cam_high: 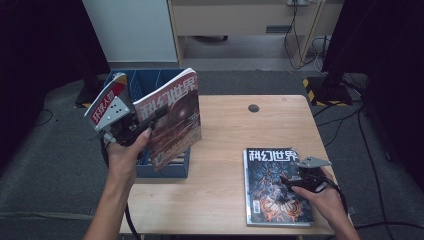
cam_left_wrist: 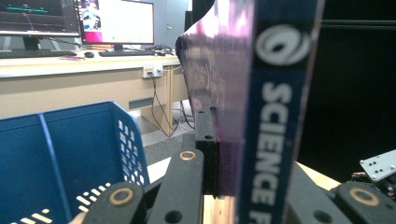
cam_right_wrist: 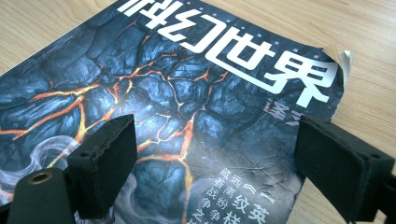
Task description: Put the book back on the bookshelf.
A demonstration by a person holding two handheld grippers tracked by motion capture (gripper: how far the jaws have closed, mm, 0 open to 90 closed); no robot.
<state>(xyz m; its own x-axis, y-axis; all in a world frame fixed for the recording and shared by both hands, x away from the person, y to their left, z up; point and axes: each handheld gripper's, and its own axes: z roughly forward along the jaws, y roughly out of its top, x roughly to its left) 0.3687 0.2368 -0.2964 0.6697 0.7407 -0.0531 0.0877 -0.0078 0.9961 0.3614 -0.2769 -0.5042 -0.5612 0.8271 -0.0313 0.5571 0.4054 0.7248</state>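
Note:
My left gripper [cam_high: 134,128] is shut on a reddish-brown magazine [cam_high: 172,117] and holds it upright above the blue crate [cam_high: 165,169] at the table's left edge. In the left gripper view my left gripper [cam_left_wrist: 227,149] clamps the magazine's blue spine [cam_left_wrist: 275,116], one black finger [cam_left_wrist: 206,140] pressed against the purple cover. A second magazine with a dark cracked-lava cover [cam_high: 270,182] lies flat near the table's front right. My right gripper [cam_high: 288,186] hovers low over it, open. In the right gripper view my right gripper [cam_right_wrist: 210,168] straddles that cover [cam_right_wrist: 187,88], with nothing between the pads.
A red-and-white magazine [cam_high: 102,102] stands in the blue crate [cam_left_wrist: 70,154]. The wooden table [cam_high: 235,130] has a cable hole [cam_high: 253,108] near its back edge. The flat magazine's top corner [cam_right_wrist: 343,56] curls up. Desks with monitors [cam_left_wrist: 116,23] stand beyond.

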